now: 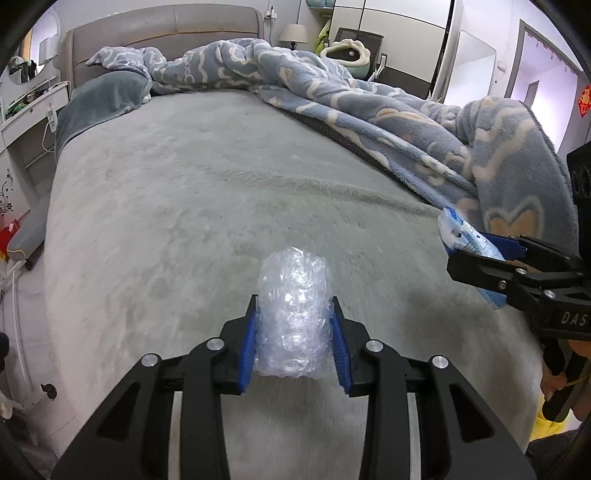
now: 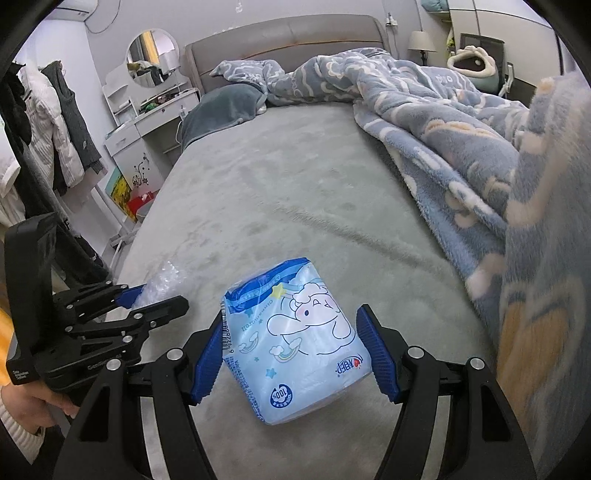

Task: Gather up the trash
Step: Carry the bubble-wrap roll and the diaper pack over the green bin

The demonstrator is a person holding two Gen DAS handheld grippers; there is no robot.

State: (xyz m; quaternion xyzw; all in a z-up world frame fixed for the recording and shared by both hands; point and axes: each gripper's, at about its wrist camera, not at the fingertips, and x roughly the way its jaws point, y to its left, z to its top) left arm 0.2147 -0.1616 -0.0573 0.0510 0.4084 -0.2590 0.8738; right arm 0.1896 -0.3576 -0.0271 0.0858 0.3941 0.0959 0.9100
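Observation:
A crumpled wad of clear bubble wrap [image 1: 293, 317] stands between the blue pads of my left gripper [image 1: 295, 345], which is shut on it just above the grey bed sheet [image 1: 221, 184]. A light blue plastic wrapper with a cartoon print [image 2: 295, 339] lies between the fingers of my right gripper [image 2: 291, 347]. The left pad touches the wrapper; the right pad stands slightly off it. In the left wrist view the right gripper [image 1: 476, 254] and the wrapper [image 1: 461, 236] show at the right edge. In the right wrist view the left gripper [image 2: 147, 299] holds the bubble wrap [image 2: 162, 284] at the left.
A blue fleece blanket [image 1: 424, 122] is bunched along the bed's right side, close to my right gripper. A dark pillow [image 1: 99, 99] and grey headboard [image 1: 166, 29] are at the far end. A white dresser [image 2: 144, 122] and hanging coats [image 2: 48, 125] stand left of the bed.

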